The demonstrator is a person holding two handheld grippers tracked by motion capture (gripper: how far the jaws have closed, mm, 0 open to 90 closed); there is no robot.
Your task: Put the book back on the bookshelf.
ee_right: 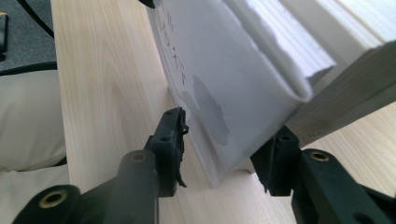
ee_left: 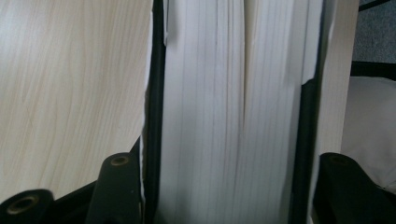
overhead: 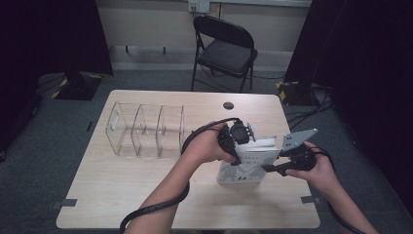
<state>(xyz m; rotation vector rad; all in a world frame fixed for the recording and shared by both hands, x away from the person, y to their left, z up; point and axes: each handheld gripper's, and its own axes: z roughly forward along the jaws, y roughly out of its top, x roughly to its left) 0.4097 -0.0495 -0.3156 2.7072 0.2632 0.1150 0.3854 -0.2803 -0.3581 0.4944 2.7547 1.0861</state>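
High view: book [overhead: 248,165] stands on edge on the right half of the table [overhead: 122,195], white cover facing the person, long axis running left-right between the two hands. Left gripper [overhead: 234,146] comes in over its top-left corner; right gripper [overhead: 272,168] sits at its right edge, low. Both hands are right at the book, neither clearly nearer. Clear three-bay organizer [overhead: 146,130] stands to the left, well apart, bays open at the top. My read: the book goes there, so the move is leftward with the long axis turned to fit a bay.

Left gripper view: looking straight along the page block [ee_left: 233,112], matte white paper, fine leaf lines, thin dark covers either side. The jaws straddle the full thickness and look to be pressing the covers, so gripping the book.

Right gripper view: glossy white cover [ee_right: 224,84] with a grey scuff, corner curled, pages fanned behind it. The bottom corner sits between the jaws, but I see a gap at the left pad [ee_right: 173,135], so not clamped — open around the corner. Pale wood-grain tabletop below, smooth.
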